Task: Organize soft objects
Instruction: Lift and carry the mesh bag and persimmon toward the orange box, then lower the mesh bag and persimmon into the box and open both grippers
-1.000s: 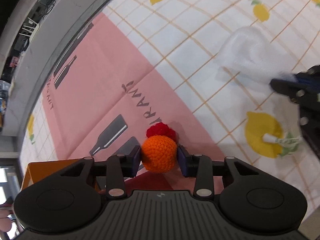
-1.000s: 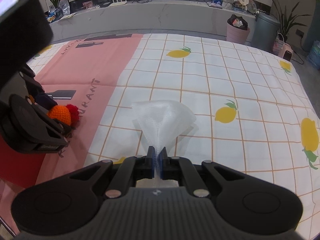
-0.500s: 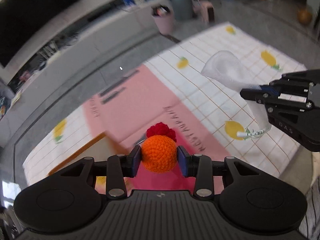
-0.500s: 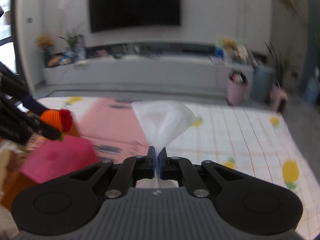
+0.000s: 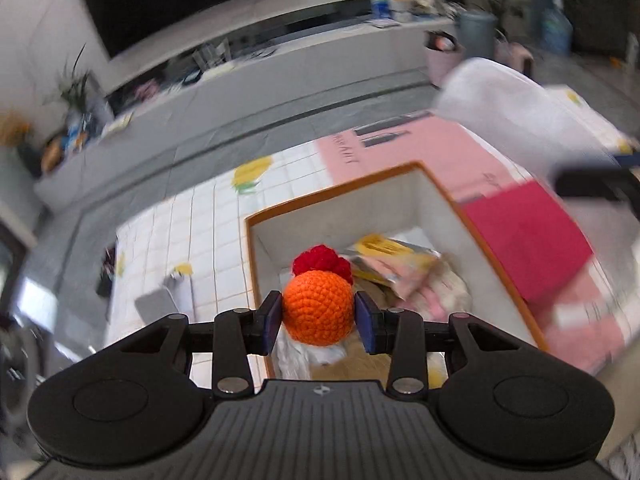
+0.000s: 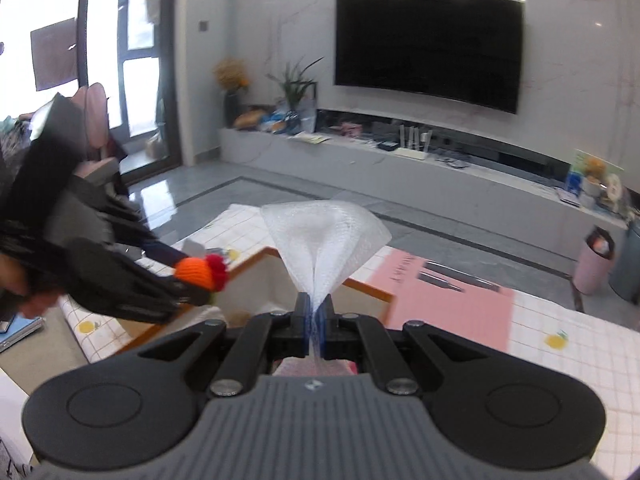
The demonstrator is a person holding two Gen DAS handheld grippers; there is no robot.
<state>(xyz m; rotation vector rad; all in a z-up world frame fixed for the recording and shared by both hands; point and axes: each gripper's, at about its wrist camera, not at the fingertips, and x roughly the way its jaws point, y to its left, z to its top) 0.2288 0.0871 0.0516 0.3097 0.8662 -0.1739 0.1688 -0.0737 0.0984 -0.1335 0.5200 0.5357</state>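
Note:
My left gripper point(image 5: 319, 316) is shut on an orange crocheted ball with a red tuft point(image 5: 319, 307) and holds it above an orange-rimmed box point(image 5: 430, 190) with white inner walls. Soft packets and crumpled items point(image 5: 404, 272) lie inside the box. My right gripper point(image 6: 316, 322) is shut on a white foam net sleeve point(image 6: 325, 238), which fans out above the pads. In the right wrist view the left gripper point(image 6: 200, 280) with the ball point(image 6: 198, 273) hovers at the left, over the box's rim point(image 6: 366, 286). The white sleeve point(image 5: 516, 116) shows blurred at the upper right of the left wrist view.
The box stands on a lemon-print checked cloth point(image 5: 180, 236) beside a pink printed mat point(image 5: 424, 148). A red sheet point(image 5: 528, 240) lies right of the box. Small grey items point(image 5: 158, 302) rest on the cloth at the left. Behind are a TV bench point(image 6: 460, 164) and grey floor.
Both grippers have lifted off the cloth and swung left, carrying the ball and the sleeve. The box has come into view under the left gripper. Both grips stayed shut.

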